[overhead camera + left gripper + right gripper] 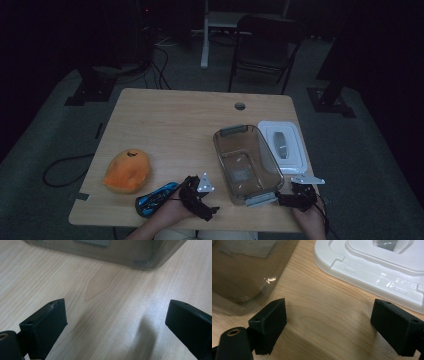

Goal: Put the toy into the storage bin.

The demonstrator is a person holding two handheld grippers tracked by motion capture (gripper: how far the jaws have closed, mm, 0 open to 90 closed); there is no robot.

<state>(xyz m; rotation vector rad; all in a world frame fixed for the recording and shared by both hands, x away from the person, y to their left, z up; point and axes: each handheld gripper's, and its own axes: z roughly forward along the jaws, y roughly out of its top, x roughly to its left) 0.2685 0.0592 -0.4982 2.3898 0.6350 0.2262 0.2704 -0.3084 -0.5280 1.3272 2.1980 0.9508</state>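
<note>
On table: clear bin [247, 162] empty | white lid [283, 141] beside | left tool [116, 322], right tool [329, 322] agape

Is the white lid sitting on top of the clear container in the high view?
No, the white lid lies flat on the table just to the right of the open clear container, which has nothing covering it.
</note>
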